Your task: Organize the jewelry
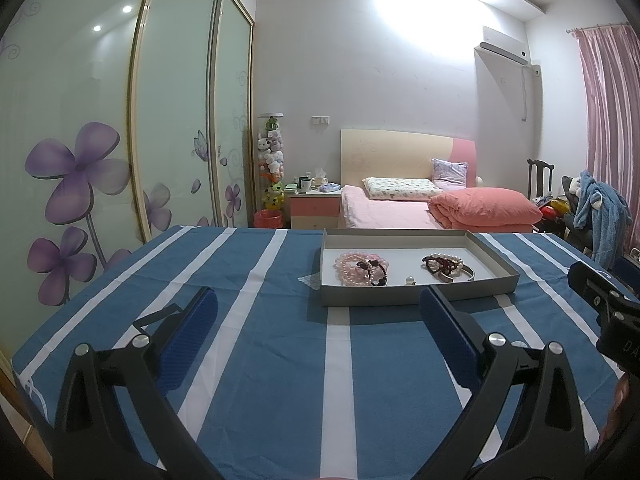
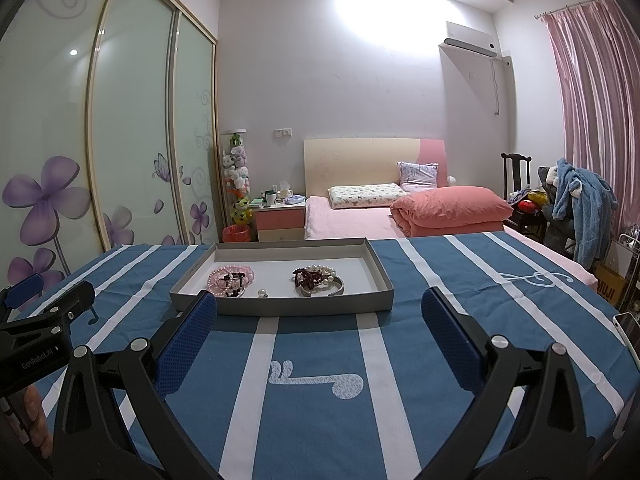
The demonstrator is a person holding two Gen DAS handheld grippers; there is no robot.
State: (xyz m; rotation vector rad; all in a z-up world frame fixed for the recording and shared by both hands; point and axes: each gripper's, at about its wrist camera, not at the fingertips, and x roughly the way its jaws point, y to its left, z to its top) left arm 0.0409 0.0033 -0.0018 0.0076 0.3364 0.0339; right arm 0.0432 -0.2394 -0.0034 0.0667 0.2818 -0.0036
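Note:
A shallow grey tray (image 1: 416,294) with a white floor sits on the blue striped tablecloth (image 1: 280,360). Inside lie a pile of pink bead bracelets with a dark red one (image 1: 362,268), a loose pearl (image 1: 409,279), and a pile of pearl and dark red bracelets with a silver bangle (image 1: 448,266). My left gripper (image 1: 318,312) is open and empty, short of the tray's near wall. In the right wrist view the tray (image 2: 280,304) holds the pink pile (image 2: 231,278) and the pearl pile (image 2: 318,278). My right gripper (image 2: 319,312) is open and empty, just before the tray.
The table's far edge lies just behind the tray. A bed (image 2: 400,216), a nightstand (image 2: 280,220) and a floral wardrobe (image 2: 100,140) stand beyond. A white phone edge (image 2: 626,328) lies at the table's right side. The other gripper shows at each view's side.

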